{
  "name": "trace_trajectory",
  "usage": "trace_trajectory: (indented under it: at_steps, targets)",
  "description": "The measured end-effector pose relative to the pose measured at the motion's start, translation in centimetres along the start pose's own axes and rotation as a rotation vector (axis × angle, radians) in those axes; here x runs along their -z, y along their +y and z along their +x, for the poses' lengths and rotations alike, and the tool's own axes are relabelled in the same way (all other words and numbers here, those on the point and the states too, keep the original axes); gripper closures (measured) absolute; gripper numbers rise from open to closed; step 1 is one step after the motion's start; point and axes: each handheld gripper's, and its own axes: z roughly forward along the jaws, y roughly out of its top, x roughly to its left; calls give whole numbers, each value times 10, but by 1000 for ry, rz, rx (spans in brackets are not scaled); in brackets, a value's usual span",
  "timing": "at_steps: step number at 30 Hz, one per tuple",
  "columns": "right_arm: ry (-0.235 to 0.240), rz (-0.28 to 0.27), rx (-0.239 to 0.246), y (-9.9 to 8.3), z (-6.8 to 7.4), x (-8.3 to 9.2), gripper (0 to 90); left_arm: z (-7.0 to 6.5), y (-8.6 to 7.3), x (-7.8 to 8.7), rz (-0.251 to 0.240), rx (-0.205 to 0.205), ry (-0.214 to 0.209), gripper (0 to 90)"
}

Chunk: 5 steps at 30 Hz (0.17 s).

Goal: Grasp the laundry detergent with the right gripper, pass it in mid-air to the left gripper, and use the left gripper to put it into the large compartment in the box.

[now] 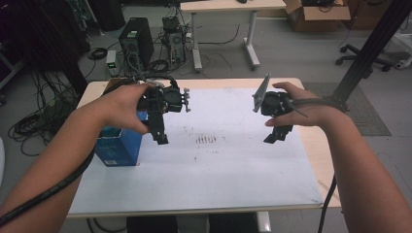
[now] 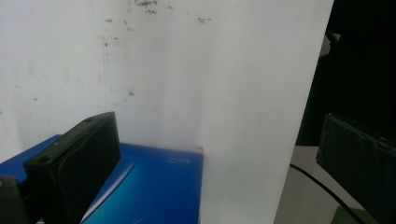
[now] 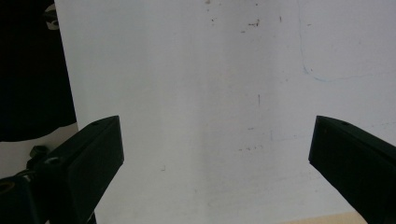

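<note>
- Our left gripper point(image 1: 162, 138) hangs wide open and empty just above the blue box point(image 1: 119, 145) at the table's left edge.
- Our left hand point(image 1: 124, 104) hides the box's top.
- Our right gripper point(image 1: 278, 135), equally spread, holds nothing.

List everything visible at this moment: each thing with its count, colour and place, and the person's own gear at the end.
Box: one, blue, left part of the table, under the left gripper.
Sheet: one, white with dark smudges, covering most of the table top.
Table: one, light wood, edges showing around the sheet.
Computer tower: one, black, on the floor beyond the table among cables.
Second table: one, light top on white legs, farther back.
Cardboard box: one, brown, back right on the floor.
Left gripper: black, jaws apart, above the blue box's edge.
Right gripper: black, jaws apart, above the bare sheet.
</note>
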Motion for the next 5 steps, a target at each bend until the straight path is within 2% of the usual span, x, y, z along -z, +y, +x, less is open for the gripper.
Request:
trace_trajectory:
  at_steps: [5]
  targets:
    - [-4,-4,-5,1,2,1,33,-1,0,-1,-23,11,2,2]
